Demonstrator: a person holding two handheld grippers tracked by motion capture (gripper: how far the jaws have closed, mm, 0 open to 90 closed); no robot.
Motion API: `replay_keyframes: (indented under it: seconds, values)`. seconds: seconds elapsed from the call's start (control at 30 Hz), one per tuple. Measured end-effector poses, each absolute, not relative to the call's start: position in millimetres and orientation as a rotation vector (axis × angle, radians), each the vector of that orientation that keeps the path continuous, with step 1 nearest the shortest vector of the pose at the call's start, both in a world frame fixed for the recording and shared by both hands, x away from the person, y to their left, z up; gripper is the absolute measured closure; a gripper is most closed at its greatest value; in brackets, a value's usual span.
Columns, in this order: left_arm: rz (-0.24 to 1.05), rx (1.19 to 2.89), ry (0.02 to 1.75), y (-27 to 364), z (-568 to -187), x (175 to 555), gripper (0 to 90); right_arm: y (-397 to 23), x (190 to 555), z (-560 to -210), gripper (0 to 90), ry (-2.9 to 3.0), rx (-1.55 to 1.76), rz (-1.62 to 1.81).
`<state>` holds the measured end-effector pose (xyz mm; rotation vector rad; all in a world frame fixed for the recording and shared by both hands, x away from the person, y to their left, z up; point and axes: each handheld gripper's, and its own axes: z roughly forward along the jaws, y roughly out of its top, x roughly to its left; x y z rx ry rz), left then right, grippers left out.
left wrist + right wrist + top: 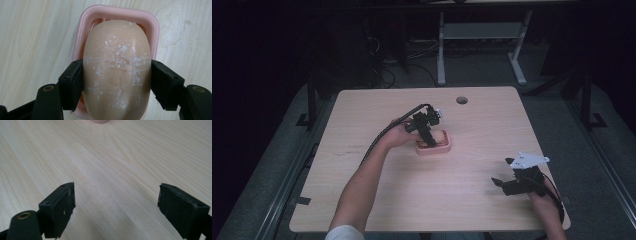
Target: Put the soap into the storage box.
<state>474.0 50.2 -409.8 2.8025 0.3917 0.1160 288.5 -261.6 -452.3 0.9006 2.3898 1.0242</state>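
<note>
A peach-coloured oval bar of soap (pixel 117 70) with white flecks lies in a pink soap dish (pixel 120 12) on the wooden table. My left gripper (pixel 117 85) points down over it, its two black jaws pressed against the bar's sides. From above, the left gripper (pixel 428 142) sits on the soap (pixel 439 136) and the dish (pixel 443 148) near the table's middle. My right gripper (pixel 116 206) hovers open above bare wood, and it shows at the table's front right (pixel 502 186). A pink edge of the dish (pixel 100 121) peeks in at the top of the right gripper view.
The light wooden table (pixel 362 190) has a round cable hole (pixel 461 100) near its far edge. Beyond it stands a grey desk frame (pixel 482 35) on a dark carpeted floor with cables.
</note>
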Motion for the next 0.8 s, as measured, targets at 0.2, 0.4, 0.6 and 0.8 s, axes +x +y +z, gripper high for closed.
replay_keyframes:
  seconds: [0.2, 0.4, 0.6, 0.8]
  values:
    - [0.113, 2.805, 0.403, 50.9, -413.4, 476.4, 32.2, -261.8, 288.3, -452.3, 13.9, 2.390, 0.901, 1.022]
    - [0.105, 2.807, 0.403, 49.9, -415.3, 477.7, 32.2, -261.8, 288.3, -452.5, 14.0, 2.390, 0.904, 1.023]
    - [0.104, 2.810, 0.414, 49.9, -417.4, 479.5, 32.1, -262.1, 288.4, -452.4, 14.0, 2.390, 0.897, 1.019]
    - [0.106, 2.815, 0.412, 49.3, -418.2, 479.9, 32.1, -262.1, 288.5, -452.4, 14.0, 2.390, 0.898, 1.019]
